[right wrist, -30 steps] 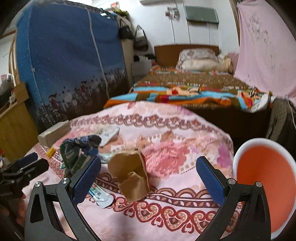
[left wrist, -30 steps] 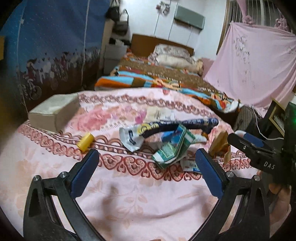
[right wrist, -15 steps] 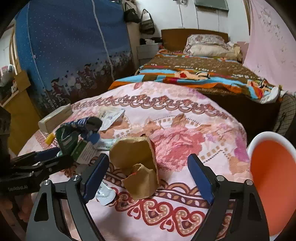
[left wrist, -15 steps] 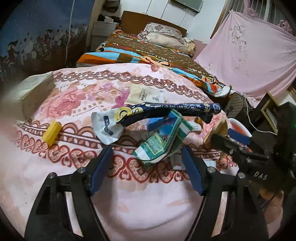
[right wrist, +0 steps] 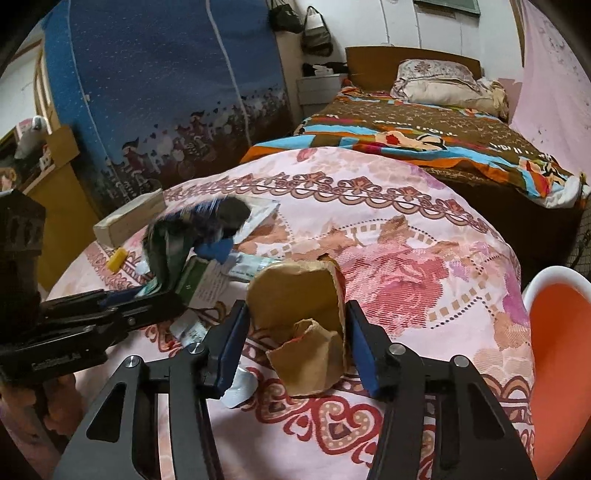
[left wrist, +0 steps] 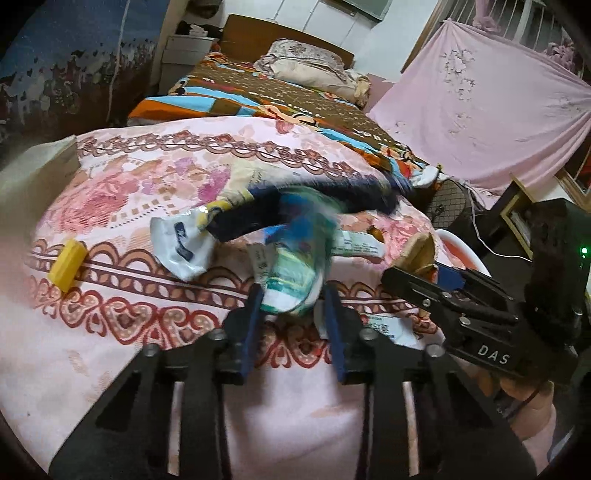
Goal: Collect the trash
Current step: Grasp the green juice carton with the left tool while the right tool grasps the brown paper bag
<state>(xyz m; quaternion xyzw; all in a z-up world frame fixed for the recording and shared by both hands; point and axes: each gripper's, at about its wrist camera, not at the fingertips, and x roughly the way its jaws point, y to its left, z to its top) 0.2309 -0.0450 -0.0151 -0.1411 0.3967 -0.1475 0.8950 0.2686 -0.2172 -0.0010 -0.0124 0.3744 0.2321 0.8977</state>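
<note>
Both my claws have narrowed since a moment ago: my left claw (left wrist: 293, 308) now pinches the green wrapper (left wrist: 295, 273), and my right claw (right wrist: 295, 343) squeezes the brown paper bag (right wrist: 299, 317) (both on the table (right wrist: 424, 258), left of the orange bin (right wrist: 561, 343)). Lifting comes next.

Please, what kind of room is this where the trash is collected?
Most likely a home bedroom. A bed with a wooden headboard, a pillow and a colourful blanket stands behind the pink floral cloth that holds the trash, and handbags hang on the wall.
</note>
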